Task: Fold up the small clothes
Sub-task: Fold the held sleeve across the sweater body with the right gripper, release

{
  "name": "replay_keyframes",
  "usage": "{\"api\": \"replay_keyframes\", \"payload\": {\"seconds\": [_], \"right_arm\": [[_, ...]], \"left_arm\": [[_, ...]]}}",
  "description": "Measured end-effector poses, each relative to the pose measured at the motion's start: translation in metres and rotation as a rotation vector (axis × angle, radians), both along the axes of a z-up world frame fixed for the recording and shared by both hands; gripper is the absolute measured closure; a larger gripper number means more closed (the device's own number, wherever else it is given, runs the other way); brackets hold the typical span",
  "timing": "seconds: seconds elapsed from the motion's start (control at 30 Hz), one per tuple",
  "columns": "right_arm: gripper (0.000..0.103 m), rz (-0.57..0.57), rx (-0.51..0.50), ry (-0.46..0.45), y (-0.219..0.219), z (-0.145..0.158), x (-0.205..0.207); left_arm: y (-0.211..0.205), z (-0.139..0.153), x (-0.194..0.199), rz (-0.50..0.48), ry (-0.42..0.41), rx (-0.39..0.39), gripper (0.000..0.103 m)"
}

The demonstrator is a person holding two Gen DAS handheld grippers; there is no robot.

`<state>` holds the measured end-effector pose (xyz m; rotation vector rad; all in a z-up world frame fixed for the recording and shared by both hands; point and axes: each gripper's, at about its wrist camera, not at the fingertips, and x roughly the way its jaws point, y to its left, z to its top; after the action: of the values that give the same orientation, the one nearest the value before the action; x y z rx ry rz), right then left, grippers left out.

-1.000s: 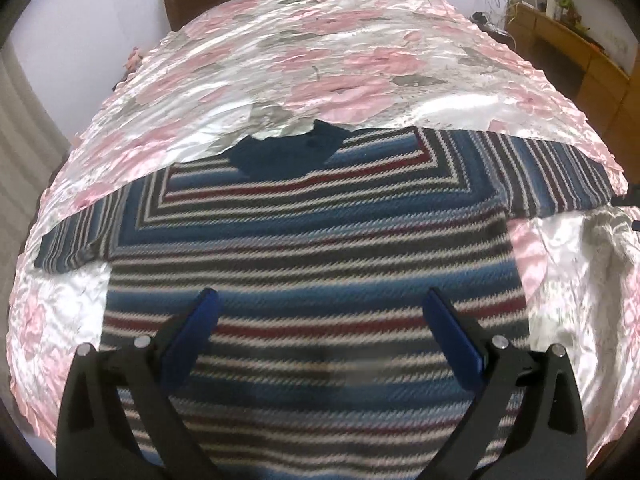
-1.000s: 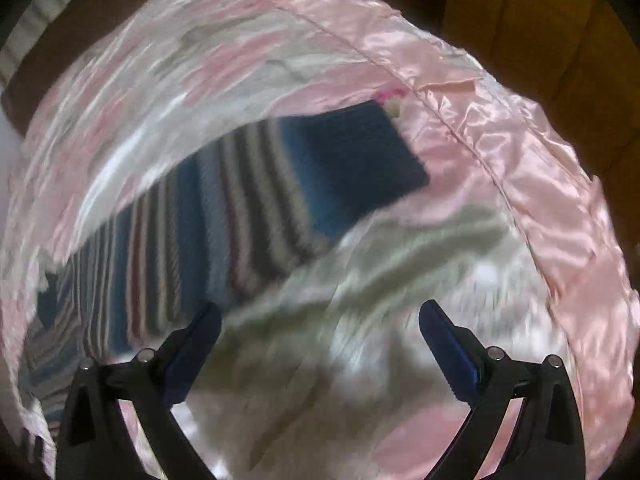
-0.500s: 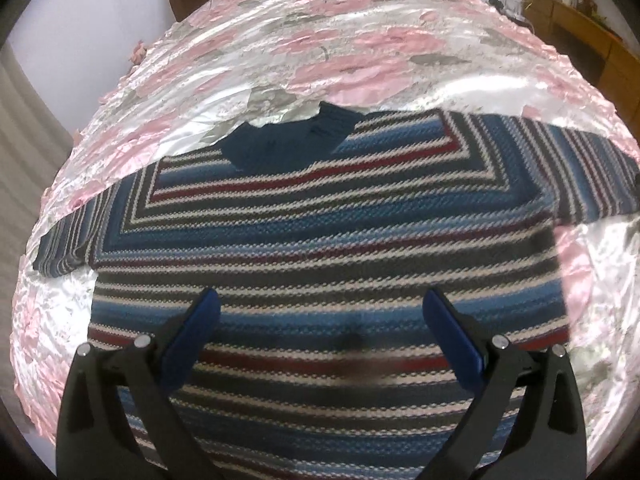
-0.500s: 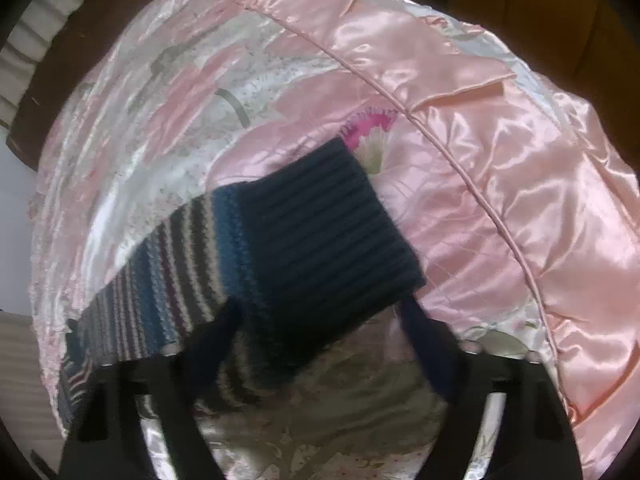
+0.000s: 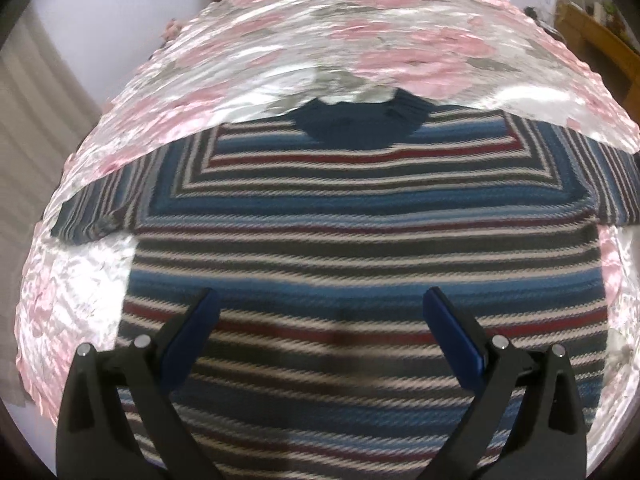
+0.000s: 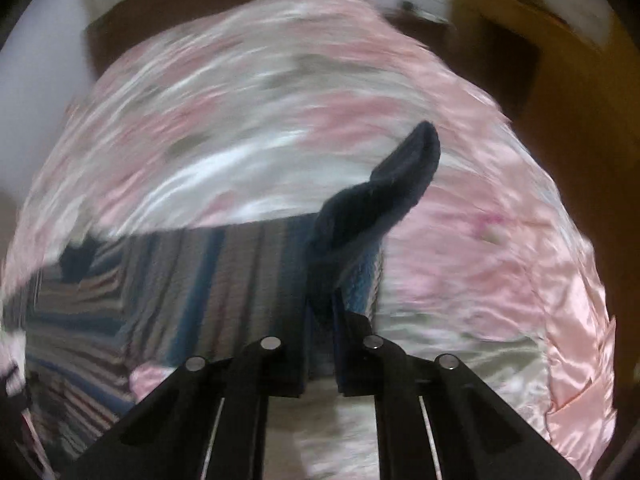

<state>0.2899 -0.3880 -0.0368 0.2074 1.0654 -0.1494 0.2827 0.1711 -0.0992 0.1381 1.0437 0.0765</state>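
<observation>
Blue-padded and spread wide, the left tool (image 5: pixel 318 304) holds nothing and hovers over the lower body of the striped sweater (image 5: pixel 360 248), which lies flat on the pink satin bedspread (image 5: pixel 320 28), navy collar (image 5: pixel 356 124) at the far end. Over at the right tool (image 6: pixel 320 308), the jaws are pinched together on the navy cuff (image 6: pixel 384 192), which stands raised off the bed.

A pink floral satin bedspread (image 5: pixel 360 44) covers the bed; a dark wooden headboard (image 6: pixel 200 4) stands behind it, wooden furniture (image 6: pixel 560 80) beside it.
</observation>
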Motion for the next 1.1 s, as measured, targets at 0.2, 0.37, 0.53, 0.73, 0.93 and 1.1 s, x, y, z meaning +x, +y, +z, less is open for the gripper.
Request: {"api": "replay_keyframes", "payload": {"seconds": [0.2,0.37,0.53,0.73,0.93,1.1], "right_arm": [[0.094,0.183,0.064,0.023,0.116,-0.012,0.024],[0.103,0.299,0.128,0.035,0.194,-0.025,0.042],[0.09,0.372,0.154,0.064,0.249,-0.034,0.049],[0.083,0.324,0.182,0.076,0.215,-0.026,0.028],[0.081,0.192,0.138,0.116,0.129,-0.039,-0.011],[0.077,0.131,0.122,0.108,0.08,-0.053,-0.044]], "left_arm": [[0.044,0.007,0.001,0.053,0.0,-0.027,0.002],[0.071,0.01,0.01,0.085,0.005,-0.036,0.002],[0.085,0.008,0.018,0.088,0.009,-0.046,0.002],[0.046,-0.002,0.034,0.016,0.07,-0.158,0.003],[-0.063,-0.017,0.061,-0.143,0.149,-0.274,0.003],[-0.142,-0.034,0.085,-0.247,0.278,-0.465,0.003]]}}
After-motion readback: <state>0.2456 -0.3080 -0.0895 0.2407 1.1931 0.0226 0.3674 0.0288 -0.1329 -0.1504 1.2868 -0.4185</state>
